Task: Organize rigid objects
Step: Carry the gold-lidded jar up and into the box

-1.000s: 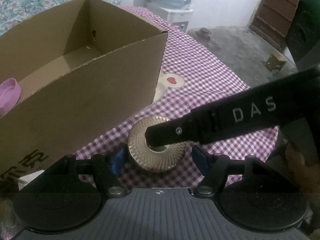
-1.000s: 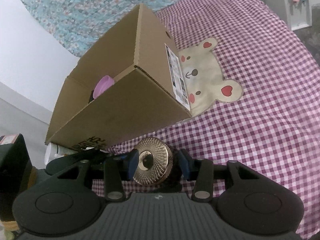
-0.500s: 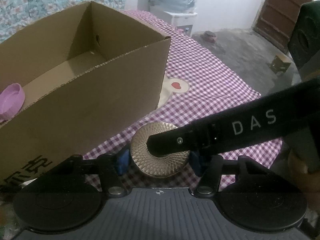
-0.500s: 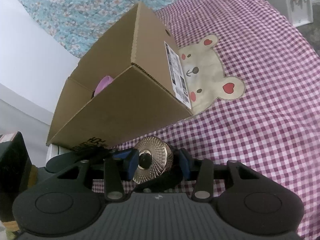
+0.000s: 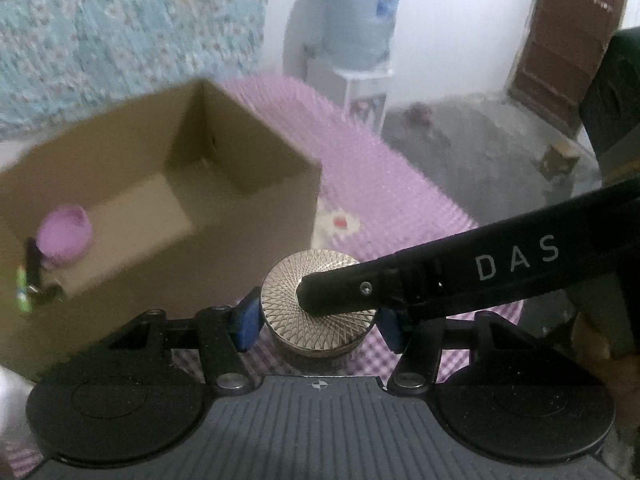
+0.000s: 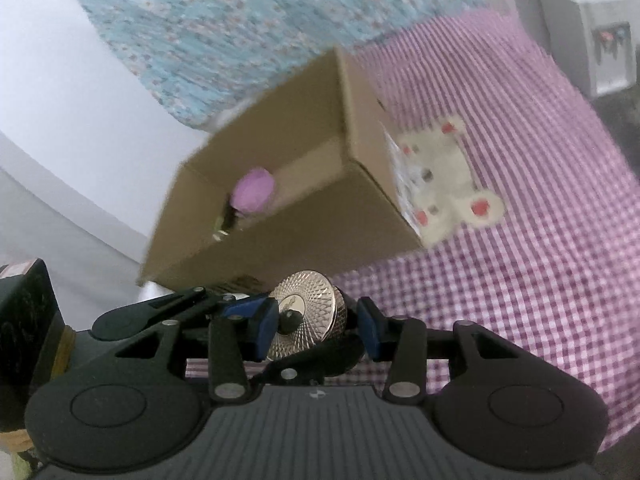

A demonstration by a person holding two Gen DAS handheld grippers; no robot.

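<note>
A round gold tin [image 5: 304, 292] with a patterned lid hangs just above the purple checked cloth [image 6: 520, 280]. My left gripper [image 5: 316, 320] is shut on it, its blue pads pressing the tin's rim from both sides. My right gripper [image 6: 316, 320] is shut on the same gold tin [image 6: 308, 300], and one of its black fingers [image 5: 440, 280] lies across the lid. An open cardboard box [image 5: 200, 248] stands just beyond the tin, to the left. Inside it are a pink cup [image 5: 64, 236] and a small dark item with a green stripe [image 5: 24, 288].
The cardboard box [image 6: 300, 240] sits on the cloth beside a cream bear patch [image 6: 452, 184]. A water dispenser [image 5: 356, 40] and a brown door [image 5: 568, 40] stand beyond the bed. Floral fabric hangs behind the box. A person's hand shows at the lower right.
The left jaws closed onto the tin's sides. Both grippers then rose with the tin, so the box sits lower in both views and shows more of its inside.
</note>
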